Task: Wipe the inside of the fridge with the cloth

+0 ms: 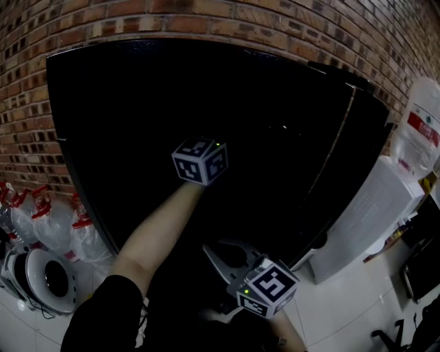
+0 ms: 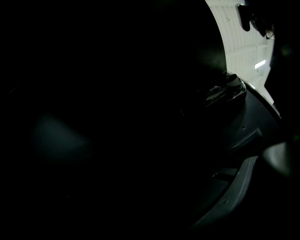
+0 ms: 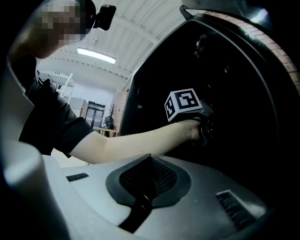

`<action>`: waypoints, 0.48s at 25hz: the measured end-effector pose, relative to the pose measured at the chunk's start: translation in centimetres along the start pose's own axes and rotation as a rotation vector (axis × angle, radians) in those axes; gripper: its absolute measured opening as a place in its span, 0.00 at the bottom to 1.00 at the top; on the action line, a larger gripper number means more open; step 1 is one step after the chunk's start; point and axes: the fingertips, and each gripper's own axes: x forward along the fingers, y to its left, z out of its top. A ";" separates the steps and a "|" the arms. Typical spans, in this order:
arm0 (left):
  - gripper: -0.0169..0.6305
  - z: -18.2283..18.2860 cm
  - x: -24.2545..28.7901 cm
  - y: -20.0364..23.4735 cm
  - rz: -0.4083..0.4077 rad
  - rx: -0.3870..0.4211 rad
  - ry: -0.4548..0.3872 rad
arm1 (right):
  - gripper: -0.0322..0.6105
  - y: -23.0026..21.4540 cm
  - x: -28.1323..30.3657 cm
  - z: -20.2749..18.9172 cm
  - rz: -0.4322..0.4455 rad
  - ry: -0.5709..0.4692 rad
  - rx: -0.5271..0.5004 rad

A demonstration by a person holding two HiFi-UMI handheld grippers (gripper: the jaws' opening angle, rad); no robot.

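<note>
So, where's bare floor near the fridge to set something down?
Bare tiles in front of the dispenser, right of the fridge. Left of it is crowded: bags and a round white appliance. Fridge interior too dark to judge.

A red brick wall runs in front of me, above pale floor tiles. On my right stands a white water dispenser with a big bottle on top. On my left, clear bags sit beside a round white appliance. A strip light glows on the white ceiling.

No print was legible; the red label on the water bottle perhaps carried lettering, too small to read.
</note>
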 end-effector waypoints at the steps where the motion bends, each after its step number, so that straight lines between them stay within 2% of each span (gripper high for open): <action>1: 0.10 0.0 0.2 0.1 -0.002 0.004 -0.005 | 0.05 -0.2 -0.1 0.0 -0.002 -0.002 0.002; 12: 0.10 -1.8 0.7 1.1 0.019 0.022 0.022 | 0.05 -0.5 -0.3 -0.5 0.001 -0.018 0.035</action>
